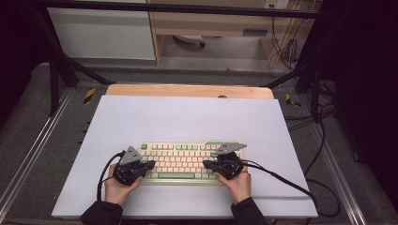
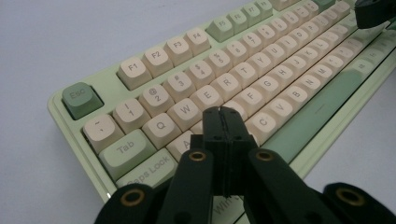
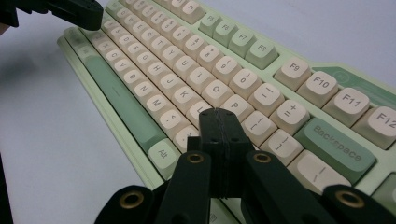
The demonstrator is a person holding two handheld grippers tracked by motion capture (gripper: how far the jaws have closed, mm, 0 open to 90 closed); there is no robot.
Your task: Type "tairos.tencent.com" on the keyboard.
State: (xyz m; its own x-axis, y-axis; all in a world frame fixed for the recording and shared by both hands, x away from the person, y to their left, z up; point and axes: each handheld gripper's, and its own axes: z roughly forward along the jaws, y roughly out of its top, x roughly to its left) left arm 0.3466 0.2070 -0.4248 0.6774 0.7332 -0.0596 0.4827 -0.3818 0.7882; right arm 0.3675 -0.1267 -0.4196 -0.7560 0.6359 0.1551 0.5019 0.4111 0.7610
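Smooth pale lavender sheeting (image 1: 187,117) covered the wooden table, and near its front edge lay a pale green plastic keyboard with rounded cream keycaps (image 1: 180,161). Both the left gripper (image 2: 225,114) and right gripper (image 3: 219,115) hovered clenched, empty, above its keys.

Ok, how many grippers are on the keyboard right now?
2. The left gripper is over the keyboard's left end, jaws shut above the A-S keys. The right gripper is over its right end, jaws shut near the L-P keys.
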